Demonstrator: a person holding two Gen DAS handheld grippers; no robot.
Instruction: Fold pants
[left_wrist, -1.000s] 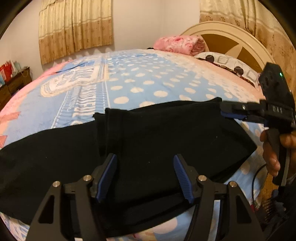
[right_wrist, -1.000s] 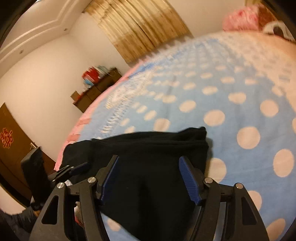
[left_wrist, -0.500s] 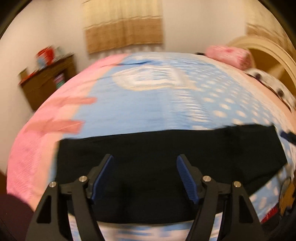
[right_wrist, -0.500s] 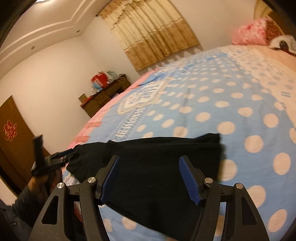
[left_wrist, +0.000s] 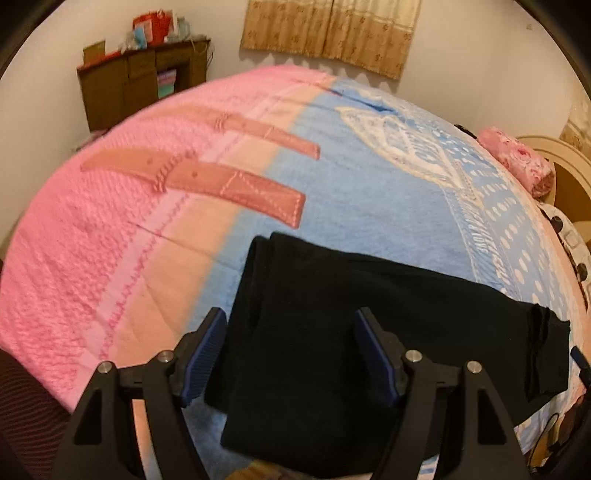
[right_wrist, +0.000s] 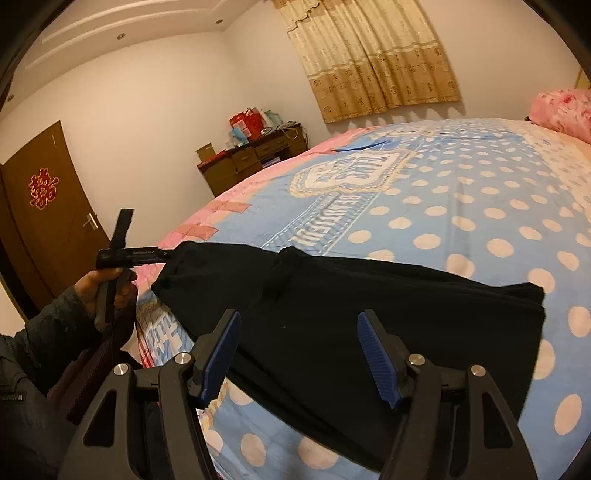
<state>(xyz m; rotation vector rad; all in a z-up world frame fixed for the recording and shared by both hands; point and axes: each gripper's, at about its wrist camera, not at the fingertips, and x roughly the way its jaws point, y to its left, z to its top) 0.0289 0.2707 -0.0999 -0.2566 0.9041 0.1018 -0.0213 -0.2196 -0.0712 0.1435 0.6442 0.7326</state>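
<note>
Black pants lie folded lengthwise across the near edge of the bed, also in the right wrist view. My left gripper is open and empty, hovering just above the pants' left end; its body also shows in the right wrist view, at that end of the pants. My right gripper is open and empty above the middle of the pants. A sliver of it shows at the right edge of the left wrist view.
The pants rest on a pink and blue polka-dot bedspread. A pink pillow lies by the headboard. A brown cabinet with bags on top stands against the wall. A brown door is at left.
My left gripper has swung left along the pants from their middle to their left end. My right gripper has pulled back and up, staying open.
</note>
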